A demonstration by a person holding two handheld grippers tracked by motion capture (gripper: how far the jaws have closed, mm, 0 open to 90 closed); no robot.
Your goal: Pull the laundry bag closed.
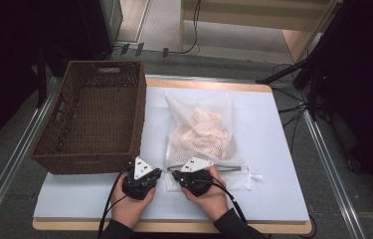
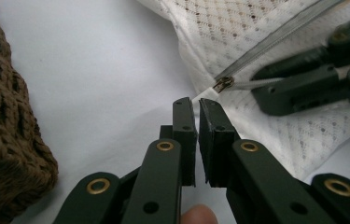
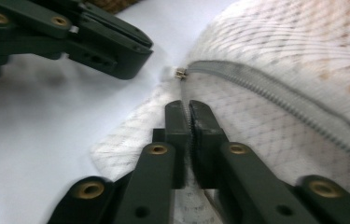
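A white mesh bag (image 1: 199, 107) stuffed with pale peach cloth lies on the light table mat (image 1: 273, 149), its grey zipper (image 1: 224, 168) along the near edge. The zipper slider (image 2: 223, 84) (image 3: 180, 73) sits at the zipper's left end. My left gripper (image 1: 158, 173) (image 2: 196, 105) is shut, its tips at the bag's near-left corner, with nothing clearly between them. My right gripper (image 1: 175, 175) (image 3: 186, 106) is shut and rests on the mesh just short of the slider. In the left gripper view the thin pull tab (image 2: 252, 84) runs to the right gripper's tips (image 2: 259, 86); whether it is pinched I cannot tell.
A brown wicker basket (image 1: 94, 114) (image 2: 4, 140) stands on the table's left side, close beside the bag and the left gripper. A small white tab (image 1: 256, 176) sticks out at the zipper's right end. Floor rails and cables run past the table's sides.
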